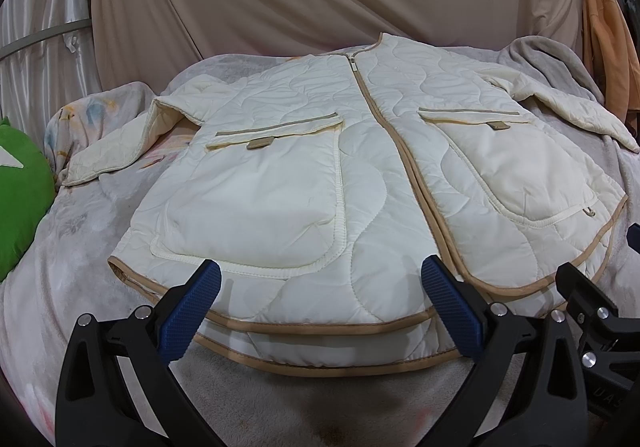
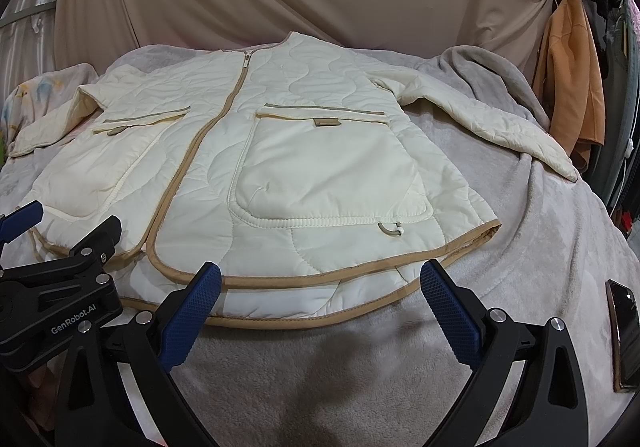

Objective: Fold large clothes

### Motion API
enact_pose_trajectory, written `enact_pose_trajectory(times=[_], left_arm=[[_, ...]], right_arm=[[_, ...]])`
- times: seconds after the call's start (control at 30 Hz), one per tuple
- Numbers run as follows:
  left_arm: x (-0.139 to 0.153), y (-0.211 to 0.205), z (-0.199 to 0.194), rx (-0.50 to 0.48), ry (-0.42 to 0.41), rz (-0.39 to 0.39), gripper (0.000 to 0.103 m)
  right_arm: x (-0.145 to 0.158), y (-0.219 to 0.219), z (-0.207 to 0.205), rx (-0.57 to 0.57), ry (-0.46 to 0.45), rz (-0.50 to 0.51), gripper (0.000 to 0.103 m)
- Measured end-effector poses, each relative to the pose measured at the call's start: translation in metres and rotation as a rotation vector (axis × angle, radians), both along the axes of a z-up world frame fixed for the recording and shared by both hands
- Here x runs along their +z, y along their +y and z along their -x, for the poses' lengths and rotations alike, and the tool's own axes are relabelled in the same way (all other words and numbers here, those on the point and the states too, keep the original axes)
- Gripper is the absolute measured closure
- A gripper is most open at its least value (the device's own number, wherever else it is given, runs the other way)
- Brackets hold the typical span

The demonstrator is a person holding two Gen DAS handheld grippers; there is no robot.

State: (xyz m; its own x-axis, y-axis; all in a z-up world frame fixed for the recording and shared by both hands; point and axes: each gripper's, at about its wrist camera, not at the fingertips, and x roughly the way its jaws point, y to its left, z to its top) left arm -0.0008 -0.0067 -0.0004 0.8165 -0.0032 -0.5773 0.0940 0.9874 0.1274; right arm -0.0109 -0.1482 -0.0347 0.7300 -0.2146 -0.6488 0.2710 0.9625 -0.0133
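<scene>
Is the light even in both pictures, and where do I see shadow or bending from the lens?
Left wrist view: soft even light on the jacket, no glare; a dark shadow on the blanket between the open jaws; black rounded corners. Right wrist view: same shadow below the hem; the phone looks curved at the edge.

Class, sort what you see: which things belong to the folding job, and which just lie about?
Job: cream quilted jacket with tan trim; open left gripper; open right gripper.

Lying about: green cushion; black phone; hanging orange cloth; grey fleece blanket.
</scene>
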Motion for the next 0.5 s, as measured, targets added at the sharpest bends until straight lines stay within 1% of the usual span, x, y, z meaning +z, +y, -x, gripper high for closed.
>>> enact_pose_trajectory(times=[0.1,0.17,0.2,0.27,0.37,0.4,0.43,0.5], left_arm=[[0.004,0.011,-0.002,-0.018,0.029,0.049,0.005],[0.011,0.029,-0.009,-0.073,0.092,0.123,0.005],[0.016,0.039,-0.013,-0.089,0.112,0.159,0.005],[0.027,0.059,-0.021,-0.08,0.122,0.207,0.005],[0.046,0.097,-0.036,-0.036,0.093,0.29,0.005],[0.051,0.111,-0.043,-0.017,0.08,0.316,0.005],[0.054,0.119,-0.05,0.002,0.077,0.325,0.005],[0.058,0.136,-0.063,0.039,0.071,0.34,0.005]], right_arm=[[0.006,-0.013,0.0,0.051,0.017,-0.068,0.005],[0.02,-0.037,0.001,0.055,0.007,-0.089,0.005],[0.029,-0.058,0.002,0.029,-0.013,-0.087,0.005],[0.043,-0.111,0.0,-0.058,-0.035,-0.091,0.005],[0.041,-0.196,-0.012,-0.225,-0.006,-0.149,0.005],[0.035,-0.231,-0.017,-0.284,0.01,-0.203,0.005],[0.029,-0.261,-0.022,-0.341,0.018,-0.256,0.005],[0.016,-0.317,-0.029,-0.457,0.008,-0.357,0.005]])
